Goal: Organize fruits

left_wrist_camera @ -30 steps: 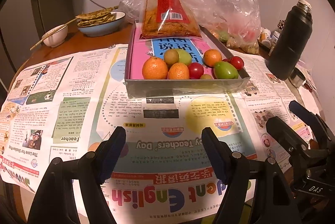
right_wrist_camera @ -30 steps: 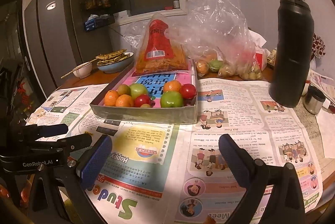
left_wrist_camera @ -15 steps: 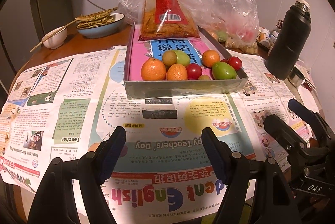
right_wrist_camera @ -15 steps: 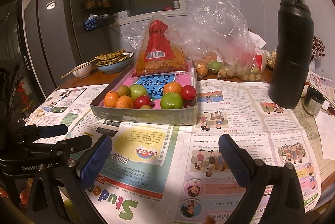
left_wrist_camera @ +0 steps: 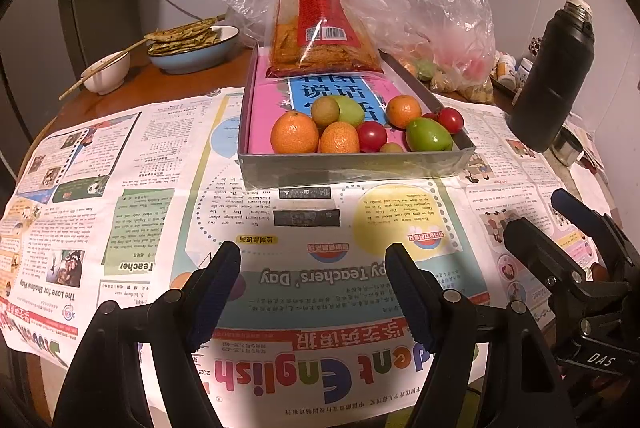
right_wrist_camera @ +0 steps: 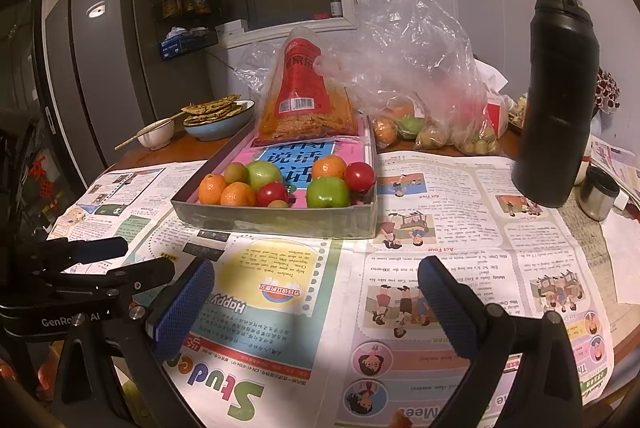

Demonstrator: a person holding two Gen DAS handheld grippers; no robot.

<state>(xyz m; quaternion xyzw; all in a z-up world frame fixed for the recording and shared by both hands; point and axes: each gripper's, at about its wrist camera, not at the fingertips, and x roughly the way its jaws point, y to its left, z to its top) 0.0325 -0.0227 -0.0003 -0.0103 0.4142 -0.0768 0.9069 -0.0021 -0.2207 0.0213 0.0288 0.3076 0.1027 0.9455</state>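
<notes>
A shallow grey box (left_wrist_camera: 356,165) (right_wrist_camera: 280,222) stands on the newspaper-covered table. Inside it lie several fruits: oranges (left_wrist_camera: 294,132) (right_wrist_camera: 212,187), green fruits (left_wrist_camera: 427,135) (right_wrist_camera: 328,192), red tomatoes (left_wrist_camera: 372,135) (right_wrist_camera: 359,175) and a brownish kiwi (left_wrist_camera: 325,111). My left gripper (left_wrist_camera: 314,268) is open and empty, hovering over the newspaper short of the box. My right gripper (right_wrist_camera: 316,282) is open and empty, also short of the box, to the right of the left one. Each gripper shows at the edge of the other's view.
A red snack bag (left_wrist_camera: 320,23) leans in the far end of the box. Clear plastic bags with more fruit (right_wrist_camera: 424,115) lie behind. A black thermos (right_wrist_camera: 556,99) and metal cup (right_wrist_camera: 598,193) stand right. A blue bowl of flatbread (left_wrist_camera: 192,45) and a white bowl with chopsticks (left_wrist_camera: 106,73) sit far left.
Both grippers have drifted slightly; the box and fruits look a little closer and higher in both views. Nothing was taken hold of or moved.
</notes>
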